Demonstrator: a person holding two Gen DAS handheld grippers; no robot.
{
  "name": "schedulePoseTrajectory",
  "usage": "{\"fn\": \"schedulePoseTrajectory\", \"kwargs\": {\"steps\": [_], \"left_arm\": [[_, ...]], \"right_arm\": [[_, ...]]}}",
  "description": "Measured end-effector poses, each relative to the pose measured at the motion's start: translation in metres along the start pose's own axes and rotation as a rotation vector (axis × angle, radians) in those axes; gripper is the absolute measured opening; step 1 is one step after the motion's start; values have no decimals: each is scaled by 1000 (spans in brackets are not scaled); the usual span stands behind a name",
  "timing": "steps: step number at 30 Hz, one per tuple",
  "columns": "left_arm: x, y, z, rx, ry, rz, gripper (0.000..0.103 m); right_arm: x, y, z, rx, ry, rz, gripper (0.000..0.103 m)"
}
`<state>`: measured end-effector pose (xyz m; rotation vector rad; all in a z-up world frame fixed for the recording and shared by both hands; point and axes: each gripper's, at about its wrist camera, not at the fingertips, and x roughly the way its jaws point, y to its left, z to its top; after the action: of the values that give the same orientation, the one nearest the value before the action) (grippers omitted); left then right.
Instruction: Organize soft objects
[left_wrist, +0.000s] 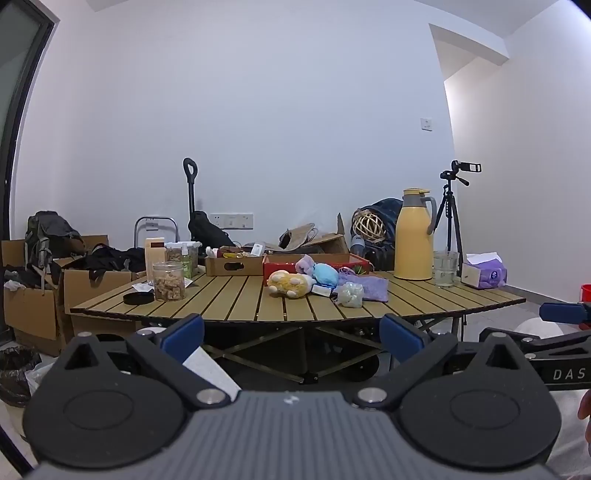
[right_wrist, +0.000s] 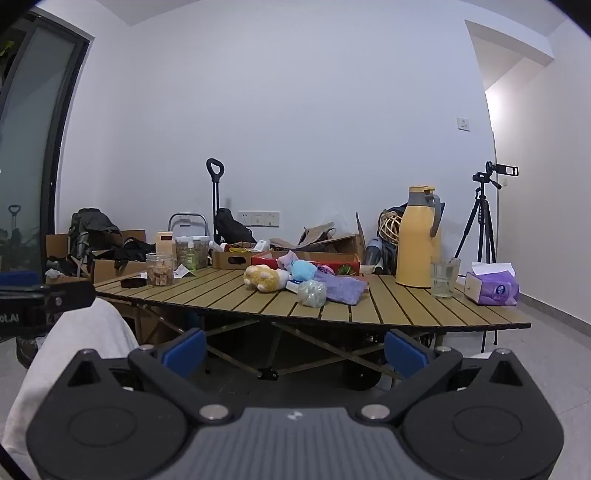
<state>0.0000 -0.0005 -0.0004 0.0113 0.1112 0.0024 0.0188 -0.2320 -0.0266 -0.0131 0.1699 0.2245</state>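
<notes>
A pile of soft things lies mid-table on the slatted wooden table (left_wrist: 236, 299): a yellow plush toy (left_wrist: 289, 283), a blue plush (left_wrist: 325, 275), a purple cloth (left_wrist: 369, 288) and a pale mesh pouch (left_wrist: 350, 294). Behind them is a red box (left_wrist: 347, 263). The same pile shows in the right wrist view: yellow plush (right_wrist: 264, 278), blue plush (right_wrist: 303, 269), purple cloth (right_wrist: 341, 288), pouch (right_wrist: 312, 292). My left gripper (left_wrist: 293, 338) is open and empty, below and short of the table edge. My right gripper (right_wrist: 295, 350) is open and empty, likewise short of the table.
A yellow thermos (left_wrist: 413, 236), a glass (left_wrist: 446, 267) and a purple tissue box (left_wrist: 484, 271) stand at the table's right. A jar of snacks (left_wrist: 169, 282), a black lid (left_wrist: 138, 297) and a cardboard tray (left_wrist: 232, 266) are at the left. Boxes and a tripod (left_wrist: 452, 218) flank the table.
</notes>
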Motion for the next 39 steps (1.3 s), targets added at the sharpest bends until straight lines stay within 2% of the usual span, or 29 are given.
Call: {"fn": "schedulePoseTrajectory", "kwargs": {"steps": [8, 13, 39], "left_arm": [[2, 3, 5, 11, 2, -5, 103], [-1, 3, 6, 13, 0, -6, 103], [-3, 0, 4, 14, -21, -7, 103]], "right_arm": [[-6, 6, 0, 3, 0, -3, 103], [4, -2, -1, 22, 33, 0, 103], [2, 1, 0, 7, 20, -3, 103]]}}
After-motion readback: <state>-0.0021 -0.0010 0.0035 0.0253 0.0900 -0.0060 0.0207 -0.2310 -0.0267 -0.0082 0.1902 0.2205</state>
